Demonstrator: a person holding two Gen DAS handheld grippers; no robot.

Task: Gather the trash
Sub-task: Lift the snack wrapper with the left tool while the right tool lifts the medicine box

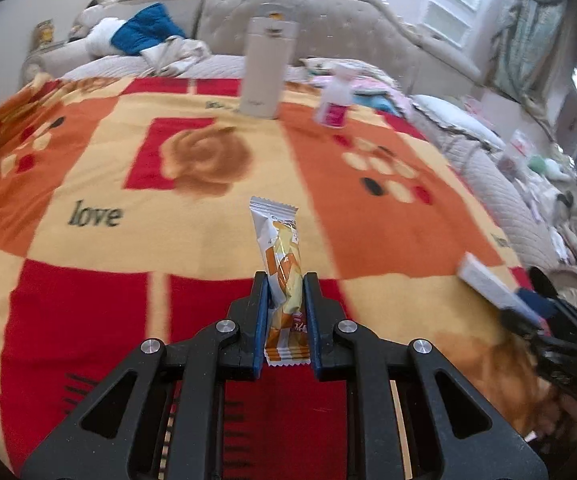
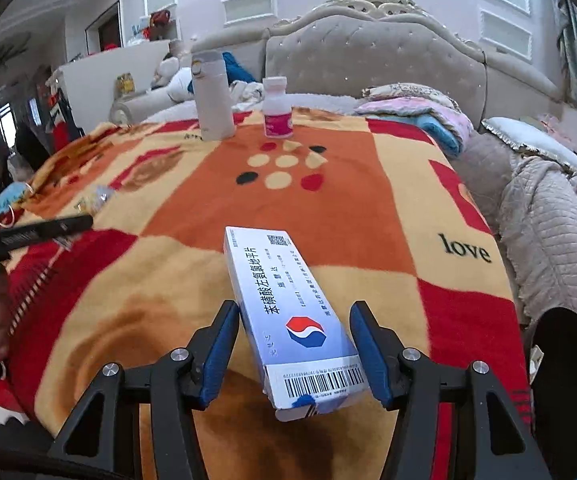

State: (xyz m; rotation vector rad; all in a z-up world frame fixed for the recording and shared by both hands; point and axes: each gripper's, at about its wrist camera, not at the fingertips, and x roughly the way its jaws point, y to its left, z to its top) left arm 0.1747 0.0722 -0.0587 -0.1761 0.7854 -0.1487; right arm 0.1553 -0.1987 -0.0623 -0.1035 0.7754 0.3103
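Holding 2 items above the patterned blanket (image 1: 216,236). Left gripper (image 1: 286,280): fingers narrow, clamped on the orange snack wrapper (image 1: 282,248), which stands up between the pads. Right gripper (image 2: 294,322): fingers wide, medicine box (image 2: 288,312) between them; left pad touching, right pad showing a gap, so grip looks marginal. Judgement: close firmly on the box before carrying. Thermos (image 1: 266,68) and pill bottle (image 1: 336,96) stand near the far blanket edge; open blanket lies between. A black round object (image 2: 568,380), possibly the bin, sits at right.
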